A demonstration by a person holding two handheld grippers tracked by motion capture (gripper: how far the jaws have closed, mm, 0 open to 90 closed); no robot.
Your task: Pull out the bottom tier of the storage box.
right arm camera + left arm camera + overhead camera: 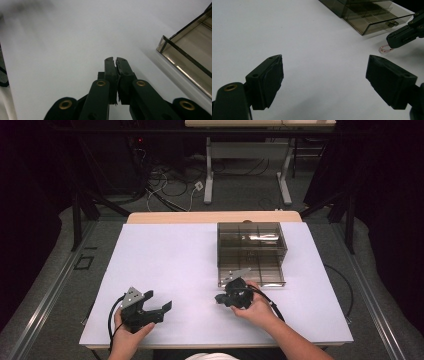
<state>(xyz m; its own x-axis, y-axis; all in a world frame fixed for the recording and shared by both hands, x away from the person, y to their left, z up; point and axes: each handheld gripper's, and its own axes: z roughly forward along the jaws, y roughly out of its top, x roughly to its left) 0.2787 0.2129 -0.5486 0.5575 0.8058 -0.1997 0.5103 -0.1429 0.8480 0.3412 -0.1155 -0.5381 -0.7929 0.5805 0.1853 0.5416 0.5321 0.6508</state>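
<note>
A smoky see-through box (252, 237) stands on the white table, its bottom drawer (257, 276) pulled out toward me. My right gripper (219, 298) sits just in front of the drawer, its tips down at the table and the jaws pressed together (115, 60). In the left gripper view a small pinkish loop (384, 49) sticks out from under that gripper's tip (389, 43), pinched there. A small dark piece (392, 24) lies inside the drawer (374, 18). My left gripper (159, 300) rests near the front left of the table, jaws wide apart (324, 75) with nothing between them.
The drawer's front wall (185, 58) is close on the right of my right gripper. White table surface (170, 260) spreads to the left of the box. Beyond the table's far edge stand desk legs (208, 180) and floor cables (170, 185).
</note>
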